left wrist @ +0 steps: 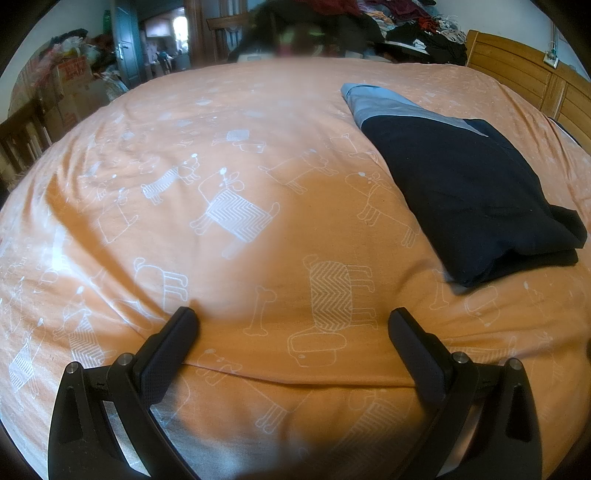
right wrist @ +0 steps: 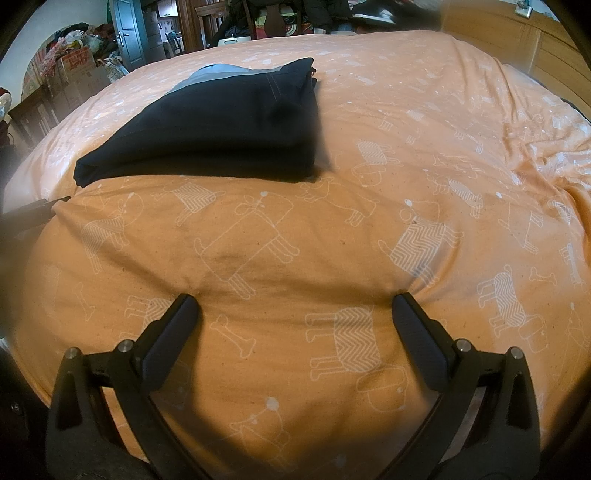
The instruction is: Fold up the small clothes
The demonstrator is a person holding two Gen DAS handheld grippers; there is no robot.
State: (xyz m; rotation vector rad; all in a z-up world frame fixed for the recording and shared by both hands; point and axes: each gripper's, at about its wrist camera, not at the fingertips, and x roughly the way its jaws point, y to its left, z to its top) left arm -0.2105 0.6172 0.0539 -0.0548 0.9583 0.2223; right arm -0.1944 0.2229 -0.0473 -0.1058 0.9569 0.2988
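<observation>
I judge this garment done: the dark navy garment (left wrist: pixel 476 195) lies on the bed (left wrist: pixel 221 110) as a compact, layered rectangle, and neither of my grippers is touching it. My left gripper (left wrist: pixel 291 321) is spread wide with nothing between its fingers, hovering low over the orange bedcover with its white dog pattern; the folded piece sits off to its right and farther up the bed, well apart from the fingertips. My right gripper (right wrist: pixel 295 306) is likewise spread and empty, and from its view the same folded piece (right wrist: pixel 221 129) lies ahead and to the left. The bundle looks thick, with several layers stacked at the near edge and one lower layer poking out slightly at a corner, so the edges are not perfectly flush. A light blue panel shows at its far end, while the rest is plain dark cloth with a line of pale stitching visible near one seam. It rests flat and looks stable. A heap of other clothes (left wrist: pixel 406 18) is piled beyond the far edge of the bed, so I suppose more pieces may remain to fold, though I cannot tell which.
</observation>
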